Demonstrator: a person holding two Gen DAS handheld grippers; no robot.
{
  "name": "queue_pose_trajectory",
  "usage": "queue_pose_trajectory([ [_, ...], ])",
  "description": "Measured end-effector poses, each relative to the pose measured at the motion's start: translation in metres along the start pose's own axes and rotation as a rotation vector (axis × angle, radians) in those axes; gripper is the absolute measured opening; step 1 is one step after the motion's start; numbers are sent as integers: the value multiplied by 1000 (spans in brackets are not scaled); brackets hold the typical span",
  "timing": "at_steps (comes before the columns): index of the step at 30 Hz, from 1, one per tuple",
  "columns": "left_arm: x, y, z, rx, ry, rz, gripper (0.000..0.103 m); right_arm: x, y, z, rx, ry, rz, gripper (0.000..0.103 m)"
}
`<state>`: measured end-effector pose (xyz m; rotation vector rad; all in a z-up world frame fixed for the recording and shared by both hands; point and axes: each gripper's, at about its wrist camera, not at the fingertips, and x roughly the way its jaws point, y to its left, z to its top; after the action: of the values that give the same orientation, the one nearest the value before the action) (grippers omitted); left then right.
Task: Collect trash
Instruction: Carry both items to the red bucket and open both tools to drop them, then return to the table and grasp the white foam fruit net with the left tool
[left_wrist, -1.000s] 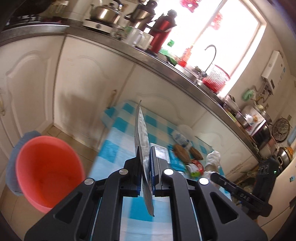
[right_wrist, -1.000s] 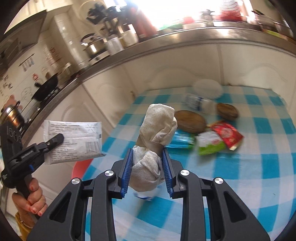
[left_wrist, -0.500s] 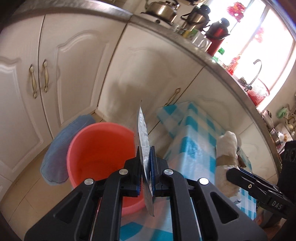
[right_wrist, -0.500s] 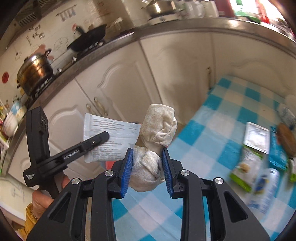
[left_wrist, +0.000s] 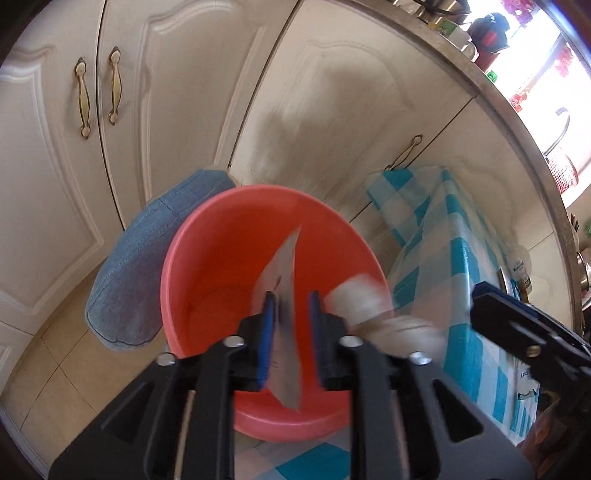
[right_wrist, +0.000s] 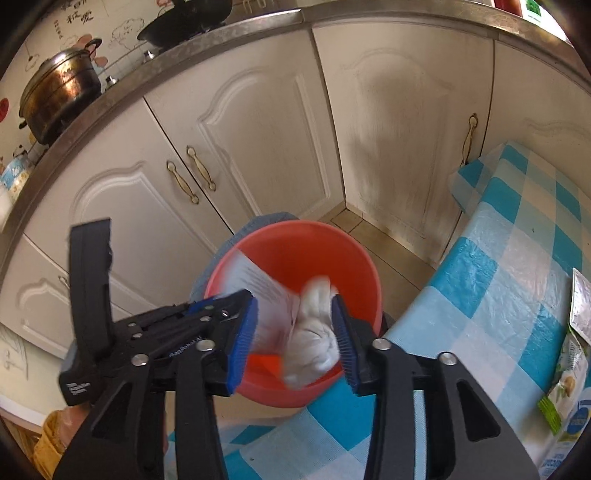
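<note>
A red plastic bucket (left_wrist: 221, 229) stands on the floor beside the checked table. My left gripper (left_wrist: 291, 295) hangs over it with its jaws opening. A flat silver packet (left_wrist: 284, 266) sits loose and blurred between the pads. My right gripper (right_wrist: 293, 301) is above the same bucket (right_wrist: 295, 243), jaws opening too. A crumpled white paper wad (right_wrist: 314, 332) is blurred in the gap near the right pad, and the left pad is clear of it. The right wrist view shows the left gripper (right_wrist: 240, 299) and the packet (right_wrist: 258, 284) close on the left.
A blue denim cushion (left_wrist: 140, 266) leans behind the bucket against white cabinet doors (right_wrist: 258, 129). The blue-checked table (right_wrist: 498, 258) runs along the right with several wrappers (right_wrist: 565, 376) on it. A person's hand (right_wrist: 74, 417) shows at lower left.
Both grippers swung from the table to above the bucket and dipped. Their jaws went from shut to apart, so the packet and the paper wad are now loose.
</note>
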<state>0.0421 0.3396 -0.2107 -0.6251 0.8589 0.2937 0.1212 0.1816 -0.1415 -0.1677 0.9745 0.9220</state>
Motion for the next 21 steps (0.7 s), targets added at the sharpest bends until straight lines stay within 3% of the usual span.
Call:
queue_pose_trajectory([
  [6,-18,0,-3,-11,-78,51,72,-45,-17,-11,47,-137,6,79],
  [9,-35,-8,-7,9,-146,71,82,-80,-36,-22,99,-225,25,83],
  [15,-71,-38,-17,103,-241,61,85,-145,-93,-58,251,-371,-2,90],
  [21,-98,-79,-32,195,-238,10,85,-213,-163,-94,392,-510,-67,91],
])
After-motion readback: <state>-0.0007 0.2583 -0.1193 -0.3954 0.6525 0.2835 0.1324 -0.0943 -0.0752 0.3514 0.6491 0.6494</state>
